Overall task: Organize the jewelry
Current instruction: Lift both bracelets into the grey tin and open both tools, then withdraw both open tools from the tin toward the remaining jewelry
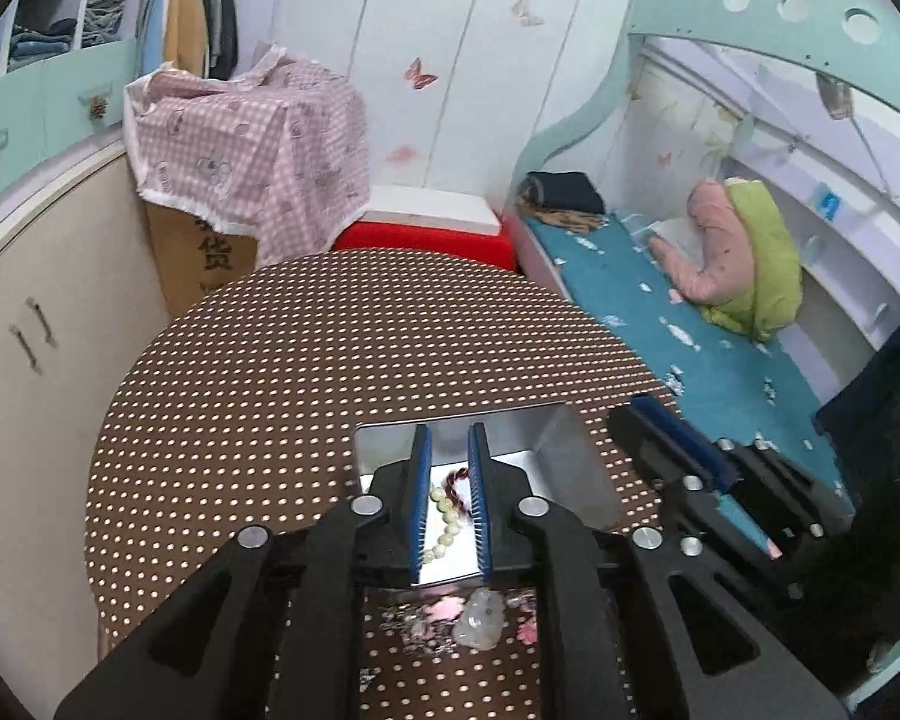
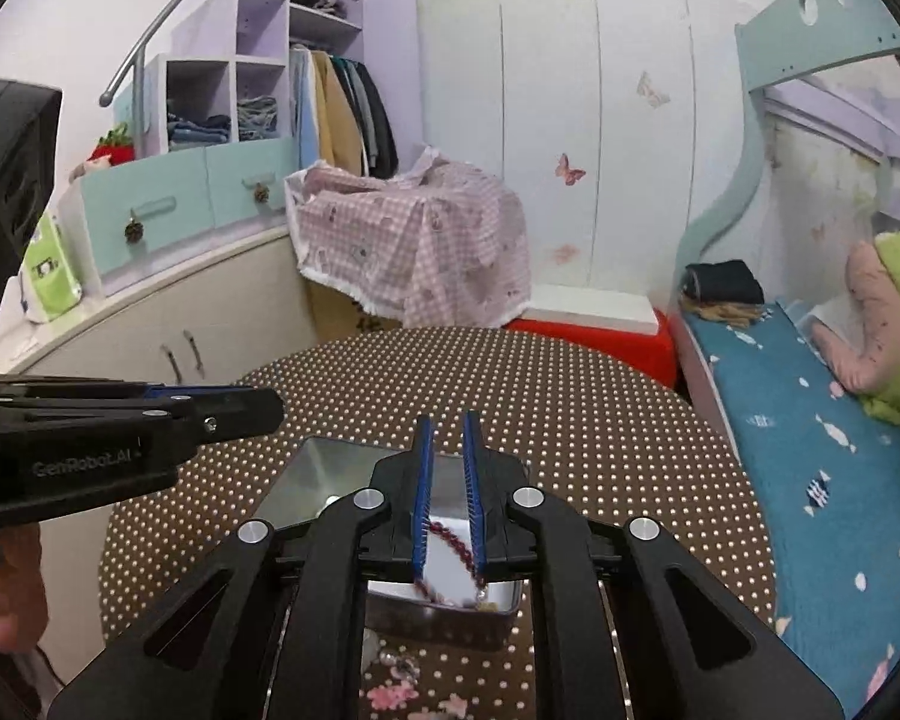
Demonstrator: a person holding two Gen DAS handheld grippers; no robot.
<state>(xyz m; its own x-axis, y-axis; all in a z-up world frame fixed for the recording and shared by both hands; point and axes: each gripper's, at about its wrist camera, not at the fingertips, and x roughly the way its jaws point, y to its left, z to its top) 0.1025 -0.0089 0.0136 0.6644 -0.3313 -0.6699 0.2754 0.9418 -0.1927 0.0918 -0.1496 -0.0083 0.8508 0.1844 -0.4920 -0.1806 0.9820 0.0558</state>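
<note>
Over the open metal tin (image 1: 561, 462) on the polka-dot table (image 1: 270, 390), both grippers hang with their jaws spread a little way, and nothing is pinched. Between the blue pads of the left gripper (image 1: 450, 504), well below them, a pale bead bracelet (image 1: 444, 519) and a dark red bead bracelet (image 1: 459, 483) lie on the tin's shiny floor. Seen past the right gripper (image 2: 448, 504), the dark red strand (image 2: 450, 546) curves from the tin's middle toward its near wall; it looks to lie loose under the pads, though whether a bead touches a pad I cannot tell.

Neither bracelet has a true pointing end. The pale one runs lengthwise from the far middle of the tin toward the near left, roughly along the left gripper's line; the red one sits as a small coil just beyond it.

A crystal-like pendant (image 1: 480, 618) and pink flower pieces (image 1: 435, 609) lie on the table just outside the tin's near edge.

Risks, as I judge them: a snagged bead could drag a strand out over the rim; the two tools work close together and could knock each other or the light tin; the pendant may slip from smooth pads.
</note>
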